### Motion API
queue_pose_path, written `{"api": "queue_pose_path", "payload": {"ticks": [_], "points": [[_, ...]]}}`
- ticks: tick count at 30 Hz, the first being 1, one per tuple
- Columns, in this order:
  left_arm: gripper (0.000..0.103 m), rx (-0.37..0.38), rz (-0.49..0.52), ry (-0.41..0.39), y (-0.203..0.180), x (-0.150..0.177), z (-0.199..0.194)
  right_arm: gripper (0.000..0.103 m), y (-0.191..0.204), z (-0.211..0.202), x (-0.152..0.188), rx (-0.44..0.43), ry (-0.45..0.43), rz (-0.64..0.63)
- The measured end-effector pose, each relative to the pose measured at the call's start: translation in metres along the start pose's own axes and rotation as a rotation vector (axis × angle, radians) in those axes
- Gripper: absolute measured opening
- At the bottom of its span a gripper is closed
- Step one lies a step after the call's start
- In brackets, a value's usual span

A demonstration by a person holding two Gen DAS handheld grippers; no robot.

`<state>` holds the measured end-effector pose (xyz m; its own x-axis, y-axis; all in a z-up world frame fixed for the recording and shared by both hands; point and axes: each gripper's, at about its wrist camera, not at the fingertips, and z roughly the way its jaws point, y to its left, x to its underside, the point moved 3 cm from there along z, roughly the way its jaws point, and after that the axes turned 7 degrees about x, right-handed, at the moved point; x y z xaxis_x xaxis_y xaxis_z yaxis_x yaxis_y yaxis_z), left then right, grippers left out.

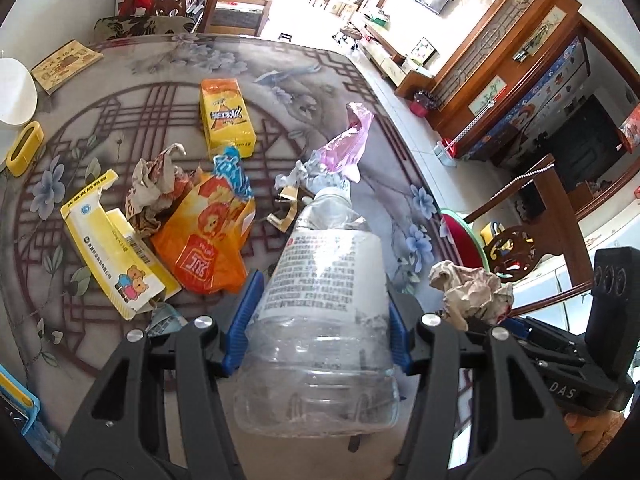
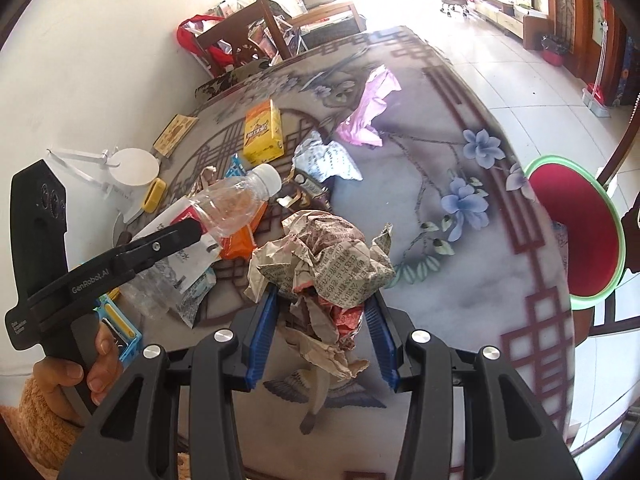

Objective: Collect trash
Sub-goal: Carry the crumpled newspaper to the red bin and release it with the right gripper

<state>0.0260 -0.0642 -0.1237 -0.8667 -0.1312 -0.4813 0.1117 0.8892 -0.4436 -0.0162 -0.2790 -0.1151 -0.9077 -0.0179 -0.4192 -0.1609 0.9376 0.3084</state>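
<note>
Both grippers were loaded, one piece of trash in each, above the littered table.

The left gripper [image 1: 320, 320] had its blue pads clamped on the clear crushed plastic bottle [image 1: 320, 300], white cap pointing away over the flower-patterned tabletop [image 1: 400, 184]. The right gripper [image 2: 322, 336] was squeezed shut on the crumpled ball of printed newspaper [image 2: 320, 264], held off the surface! Left on the table: the orange snack bag [image 1: 208, 236], yellow drink carton [image 1: 226, 114], torn yellow-and-white cardboard box [image 1: 116, 248], pink plastic wrapper [image 1: 348, 140] and another crumpled paper wad [image 1: 154, 188] just beside the bag. A hand [image 2: 76, 376] in an orange knit sleeve gripped the left handle.
</note>
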Motion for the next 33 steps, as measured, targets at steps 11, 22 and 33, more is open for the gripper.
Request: {"api": "queue_pose_path", "payload": {"ticks": [11,22,33], "points": [[0.054,-0.032,0.001,-0.007,-0.024,-0.006,0.01,0.043,-0.033,0.0,-0.01,-0.03,0.005,0.028],[0.054,-0.062,-0.02,-0.026,-0.043,-0.006,0.017,0.043,-0.056,-0.003,-0.021,-0.061,0.008,0.013],[0.054,-0.066,0.006,-0.016,-0.079,-0.006,0.034,0.043,-0.091,-0.008,-0.025,-0.071,0.007,0.044]]}}
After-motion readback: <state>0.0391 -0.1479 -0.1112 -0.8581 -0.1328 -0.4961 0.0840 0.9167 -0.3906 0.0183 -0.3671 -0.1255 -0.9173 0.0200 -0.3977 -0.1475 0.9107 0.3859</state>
